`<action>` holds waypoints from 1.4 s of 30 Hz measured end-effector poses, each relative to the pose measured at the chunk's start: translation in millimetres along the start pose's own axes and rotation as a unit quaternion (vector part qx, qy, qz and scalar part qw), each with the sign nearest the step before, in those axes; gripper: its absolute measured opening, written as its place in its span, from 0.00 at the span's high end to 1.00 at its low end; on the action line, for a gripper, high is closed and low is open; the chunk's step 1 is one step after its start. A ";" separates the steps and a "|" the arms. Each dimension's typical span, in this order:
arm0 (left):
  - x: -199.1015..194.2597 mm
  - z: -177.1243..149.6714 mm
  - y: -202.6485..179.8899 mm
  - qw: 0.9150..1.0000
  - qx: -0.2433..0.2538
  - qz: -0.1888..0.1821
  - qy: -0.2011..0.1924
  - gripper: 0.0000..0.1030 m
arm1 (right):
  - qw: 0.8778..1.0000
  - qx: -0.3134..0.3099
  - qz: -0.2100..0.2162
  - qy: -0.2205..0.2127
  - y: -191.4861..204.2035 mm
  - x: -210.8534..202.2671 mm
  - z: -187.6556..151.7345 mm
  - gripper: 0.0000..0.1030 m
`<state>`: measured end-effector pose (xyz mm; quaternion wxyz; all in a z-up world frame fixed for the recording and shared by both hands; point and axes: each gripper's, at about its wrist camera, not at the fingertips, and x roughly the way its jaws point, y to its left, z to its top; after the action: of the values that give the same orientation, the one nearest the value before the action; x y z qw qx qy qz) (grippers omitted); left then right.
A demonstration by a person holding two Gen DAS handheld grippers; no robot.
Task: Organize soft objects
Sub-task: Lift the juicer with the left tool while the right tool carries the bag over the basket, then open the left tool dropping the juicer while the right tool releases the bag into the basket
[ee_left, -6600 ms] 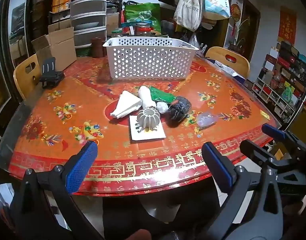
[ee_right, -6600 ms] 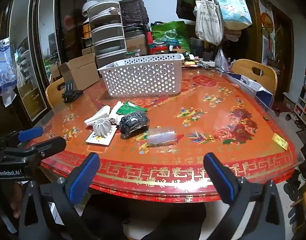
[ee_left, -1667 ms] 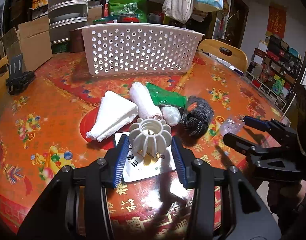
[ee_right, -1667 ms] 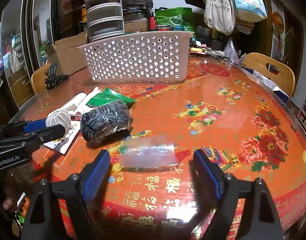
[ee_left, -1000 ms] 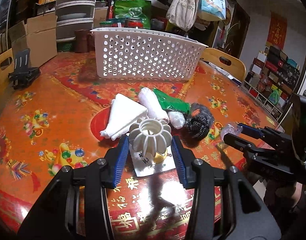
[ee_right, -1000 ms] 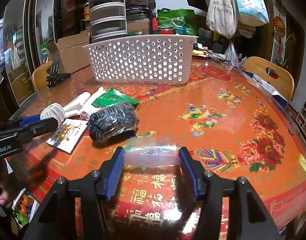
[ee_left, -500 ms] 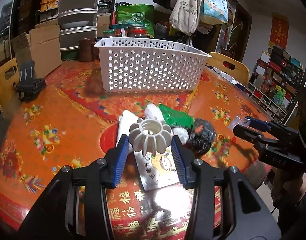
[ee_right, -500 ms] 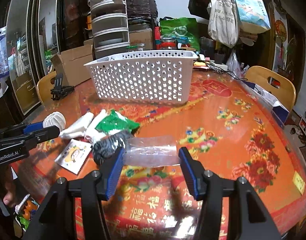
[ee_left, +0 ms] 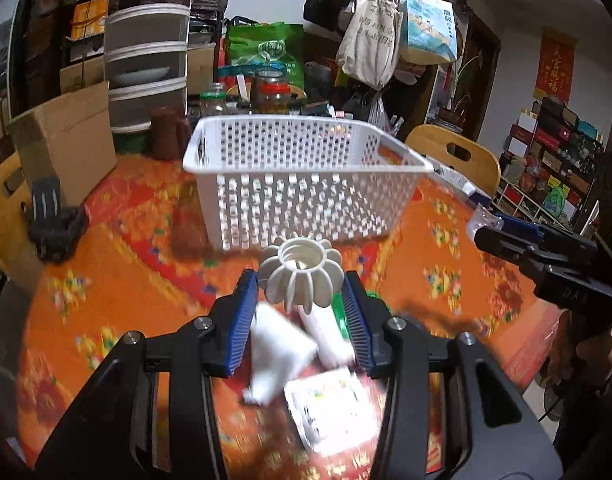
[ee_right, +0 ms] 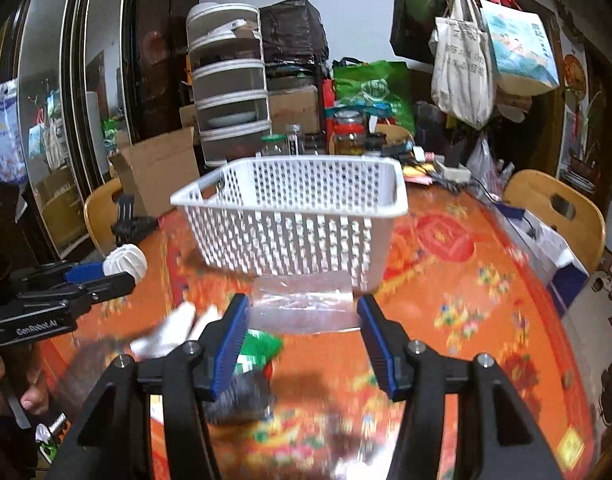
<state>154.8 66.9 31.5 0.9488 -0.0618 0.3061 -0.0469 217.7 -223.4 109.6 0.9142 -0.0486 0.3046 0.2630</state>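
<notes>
My left gripper (ee_left: 300, 312) is shut on a white ribbed pumpkin-shaped object (ee_left: 300, 272) and holds it above the table, in front of the white perforated basket (ee_left: 306, 168). My right gripper (ee_right: 302, 334) is shut on a clear plastic bag (ee_right: 302, 300), also lifted, just before the basket (ee_right: 298, 216). Below lie a folded white cloth (ee_left: 276, 354), a white roll (ee_left: 329, 336), a green packet (ee_right: 258, 346) and a dark knitted bundle (ee_right: 242, 396), all blurred. The left gripper shows at the left of the right wrist view (ee_right: 118, 270).
A printed card (ee_left: 329, 412) lies on the red patterned round table (ee_left: 118, 280). A black clamp (ee_left: 54, 224) sits at the table's left. Cardboard boxes (ee_left: 62, 136), jars (ee_left: 274, 94) and stacked containers stand behind the basket. Wooden chairs (ee_right: 557, 208) ring the table.
Both grippers have risen and moved forward toward the basket, carrying the pumpkin-shaped object and the clear bag. The items left on the table have dropped lower in both views.
</notes>
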 end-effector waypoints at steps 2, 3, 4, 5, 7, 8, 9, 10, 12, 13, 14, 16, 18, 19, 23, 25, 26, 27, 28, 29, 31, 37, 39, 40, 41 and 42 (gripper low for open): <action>6.5 18.9 2.5 1.000 -0.001 0.001 0.003 0.60 | 1.000 -0.004 0.004 -0.002 -1.3 5.1 17.4 0.46; 9.6 28.1 3.1 1.000 0.000 0.000 0.004 0.60 | 1.000 -0.006 0.005 -0.002 -1.3 8.1 25.0 0.46; 13.5 37.7 3.8 1.000 0.001 0.000 0.006 0.60 | 1.000 -0.008 0.005 0.000 -1.8 12.4 34.6 0.46; 17.6 46.9 4.7 1.000 -0.001 -0.002 0.007 0.60 | 1.000 -0.009 0.007 0.002 -2.6 17.6 44.2 0.46; 28.0 65.8 7.3 1.000 -0.003 -0.004 0.012 0.60 | 1.000 -0.008 0.012 0.011 -4.7 29.0 61.0 0.46; 33.7 76.9 8.9 1.000 -0.007 -0.003 0.014 0.60 | 1.000 -0.007 0.012 0.014 -5.1 33.9 67.5 0.46; 38.2 84.7 10.5 1.000 -0.008 -0.003 0.016 0.60 | 1.000 -0.005 0.011 0.017 -7.0 39.6 74.3 0.46; 43.9 93.8 12.2 1.000 -0.010 -0.002 0.019 0.60 | 1.000 -0.004 0.010 0.023 -8.5 46.0 81.7 0.46; 52.6 108.5 15.2 1.000 -0.013 0.001 0.022 0.60 | 0.999 -0.005 0.006 0.031 -10.4 56.0 91.6 0.46; 58.5 116.2 16.5 1.000 -0.012 0.002 0.026 0.60 | 0.999 -0.005 0.004 0.037 -11.3 62.5 97.6 0.46; 65.0 124.2 17.8 0.999 -0.013 0.004 0.030 0.60 | 0.999 -0.005 0.003 0.041 -12.1 68.0 101.1 0.46; 78.8 138.2 19.9 0.999 -0.016 0.004 0.043 0.60 | 0.998 -0.008 -0.003 0.056 -12.2 83.8 111.4 0.46; 97.5 152.3 21.2 0.998 -0.018 0.008 0.056 0.60 | 0.998 -0.010 -0.008 0.067 -13.4 98.7 119.2 0.46; 106.0 157.9 22.1 0.998 -0.018 0.010 0.065 0.60 | 0.997 -0.011 -0.013 0.071 -13.8 106.0 122.7 0.46; 142.8 172.5 25.1 0.995 -0.019 0.018 0.099 0.60 | 0.995 -0.010 -0.021 0.095 -17.3 136.2 130.7 0.46; 159.7 176.7 28.8 0.993 -0.022 0.024 0.113 0.60 | 0.994 -0.008 -0.028 0.103 -20.8 148.0 132.5 0.46; 169.3 180.0 30.8 0.992 -0.022 0.028 0.124 0.60 | 0.994 -0.008 -0.031 0.106 -22.8 153.7 134.0 0.46; 178.1 181.3 33.2 0.990 -0.024 0.030 0.134 0.60 | 0.993 -0.008 -0.038 0.109 -24.8 161.1 136.3 0.46; 188.9 184.0 35.7 0.988 -0.028 0.031 0.148 0.60 | 0.993 -0.008 -0.044 0.111 -27.1 167.1 137.4 0.46; 196.7 184.3 37.3 0.987 -0.029 0.032 0.158 0.60 | 0.992 -0.008 -0.047 0.114 -28.2 171.4 137.8 0.46; 215.1 186.6 40.2 0.983 -0.029 0.038 0.178 0.60 | 0.991 -0.002 -0.049 0.126 -33.4 185.3 138.5 0.46; 240.3 188.7 39.9 0.980 -0.026 0.051 0.193 0.60 | 0.987 0.006 -0.051 0.155 -41.3 216.5 134.6 0.46; 246.3 190.2 38.2 0.979 -0.025 0.048 0.194 0.60 | 0.986 0.004 -0.046 0.162 -40.9 223.7 132.2 0.46; 247.9 190.5 38.4 0.979 -0.025 0.049 0.195 0.60 | 0.985 0.002 -0.045 0.165 -40.1 226.4 131.1 0.46; 250.2 190.4 38.3 0.979 -0.024 0.052 0.196 0.60 | 0.985 -0.001 -0.045 0.168 -39.4 229.5 130.8 0.46; 252.9 190.5 38.3 0.979 -0.023 0.054 0.197 0.60 | 0.984 -0.003 -0.045 0.171 -38.4 232.4 130.2 0.46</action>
<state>472.9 89.5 33.9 0.8691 -0.0568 0.4913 0.0005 463.6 -119.0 76.9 0.8594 -0.1090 0.4532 0.2099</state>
